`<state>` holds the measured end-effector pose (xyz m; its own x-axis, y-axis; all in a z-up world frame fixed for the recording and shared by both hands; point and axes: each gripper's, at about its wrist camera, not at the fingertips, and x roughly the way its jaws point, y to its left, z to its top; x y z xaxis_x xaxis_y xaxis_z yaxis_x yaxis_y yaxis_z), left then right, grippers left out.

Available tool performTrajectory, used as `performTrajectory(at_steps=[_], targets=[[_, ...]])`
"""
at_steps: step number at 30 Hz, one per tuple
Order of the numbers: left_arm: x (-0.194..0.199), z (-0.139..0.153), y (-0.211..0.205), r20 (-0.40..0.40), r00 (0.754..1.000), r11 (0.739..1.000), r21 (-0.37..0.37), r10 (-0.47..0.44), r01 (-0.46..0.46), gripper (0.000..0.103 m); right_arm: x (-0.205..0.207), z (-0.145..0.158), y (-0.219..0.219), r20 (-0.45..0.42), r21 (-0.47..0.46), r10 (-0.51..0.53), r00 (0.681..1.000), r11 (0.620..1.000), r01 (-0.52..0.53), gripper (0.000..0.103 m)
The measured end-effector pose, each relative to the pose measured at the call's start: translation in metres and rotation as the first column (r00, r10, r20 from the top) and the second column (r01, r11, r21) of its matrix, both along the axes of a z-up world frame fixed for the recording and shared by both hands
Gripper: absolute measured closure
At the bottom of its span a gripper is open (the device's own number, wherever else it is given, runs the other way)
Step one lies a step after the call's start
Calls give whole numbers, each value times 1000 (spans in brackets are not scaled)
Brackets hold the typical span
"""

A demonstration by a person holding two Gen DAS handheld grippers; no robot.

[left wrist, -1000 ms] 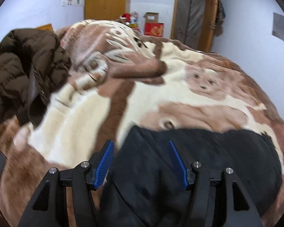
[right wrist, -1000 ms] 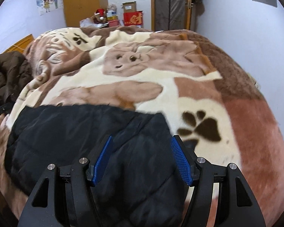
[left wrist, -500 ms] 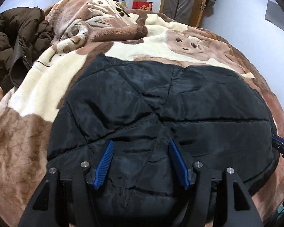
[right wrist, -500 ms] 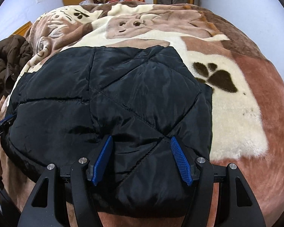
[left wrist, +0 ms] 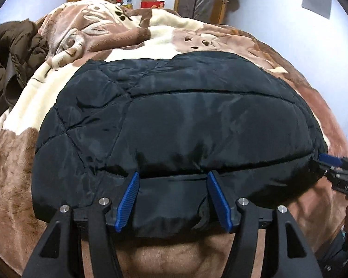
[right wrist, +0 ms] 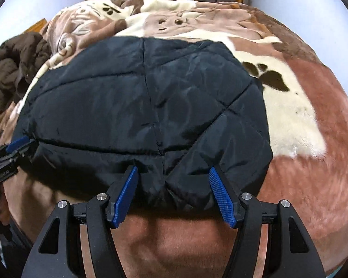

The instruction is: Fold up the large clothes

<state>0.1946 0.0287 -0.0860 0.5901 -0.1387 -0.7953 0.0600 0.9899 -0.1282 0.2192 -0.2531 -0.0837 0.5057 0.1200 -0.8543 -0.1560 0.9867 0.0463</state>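
Both grippers, left gripper (left wrist: 172,199) and right gripper (right wrist: 172,195), hang spread over our black quilted jacket (left wrist: 178,120); it looks soft, puffy and slippery, so we'd pinch its near hem.

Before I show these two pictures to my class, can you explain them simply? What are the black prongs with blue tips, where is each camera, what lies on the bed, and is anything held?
No robot here: a person holds a two-finger gripper in each hand, with a camera on each looking along its fingers. One picture looks past the left gripper, the other past the right gripper. A black quilted jacket lies on a bed's brown animal-print blanket, with a brown coat heaped to the left. Both grippers straddle the jacket's near edge, jaws apart. The left jaws are opening. Nothing looks gripped.
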Motion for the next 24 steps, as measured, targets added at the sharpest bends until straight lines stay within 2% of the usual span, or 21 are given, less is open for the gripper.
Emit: performTrajectory(at_steps=[8, 18, 24], targets=[[-3, 5, -1, -9, 1000, 1000, 16, 5, -5, 39, -6, 4, -2, 0, 2, -7, 1000, 1000, 7, 39], [-20, 23, -4, 6, 1000, 1000, 23, -3, 3, 39, -26, 28, 1, 45, 5, 2, 999, 1000, -3, 39], [-9, 11, -11, -27, 1000, 1000, 19, -6, 6, 39, -20, 22, 20, 41, -3, 48, 998, 999, -48, 39]])
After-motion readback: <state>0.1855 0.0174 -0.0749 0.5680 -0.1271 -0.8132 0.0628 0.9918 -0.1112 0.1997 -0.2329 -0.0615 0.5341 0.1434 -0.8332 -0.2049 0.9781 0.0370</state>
